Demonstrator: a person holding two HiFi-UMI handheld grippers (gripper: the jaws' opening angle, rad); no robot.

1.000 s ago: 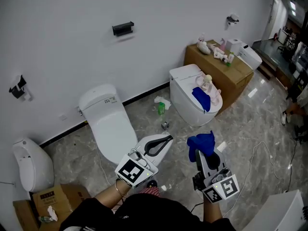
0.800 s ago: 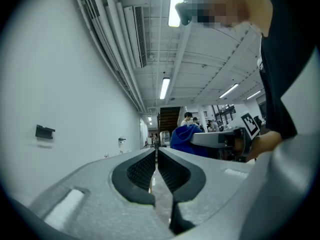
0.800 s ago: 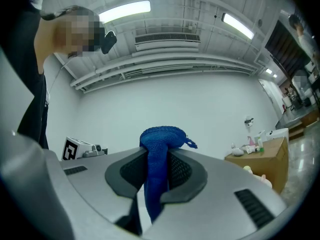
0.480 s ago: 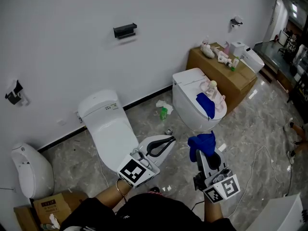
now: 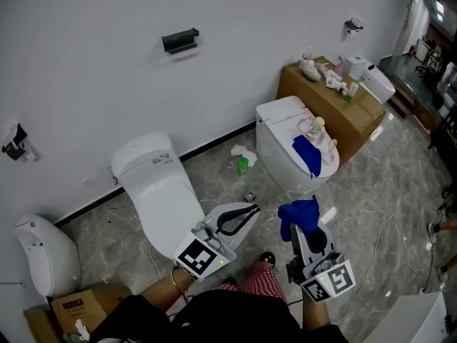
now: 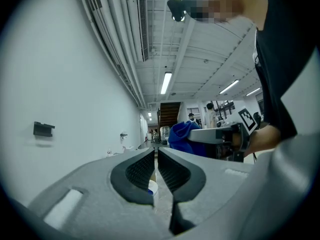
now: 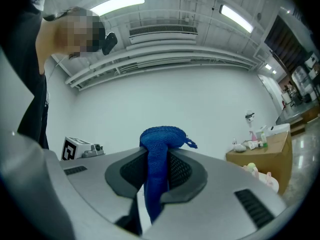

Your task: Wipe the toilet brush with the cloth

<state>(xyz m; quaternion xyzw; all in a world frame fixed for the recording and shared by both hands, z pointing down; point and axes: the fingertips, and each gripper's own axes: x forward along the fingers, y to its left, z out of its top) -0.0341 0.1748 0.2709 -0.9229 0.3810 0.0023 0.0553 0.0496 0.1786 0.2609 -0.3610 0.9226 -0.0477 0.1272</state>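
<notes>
The right gripper pinches a blue cloth by a fold. Soft, light and limp, the cloth bunches above the jaws and should wrap easily. The left gripper is pressed together and empty. I cannot surely pick out a toilet brush. A pink, ball-topped item on the right toilet's lid may be it, likely light, stiff and best gripped mid-shaft.

1. The left claw is held about level, angled toward the right claw, its jaws pressed together with nothing between them.
2. The right claw sits just beside it, tipped slightly upward, its jaws clamped on a blue cloth.
3. The left wrist is bare.
</notes>
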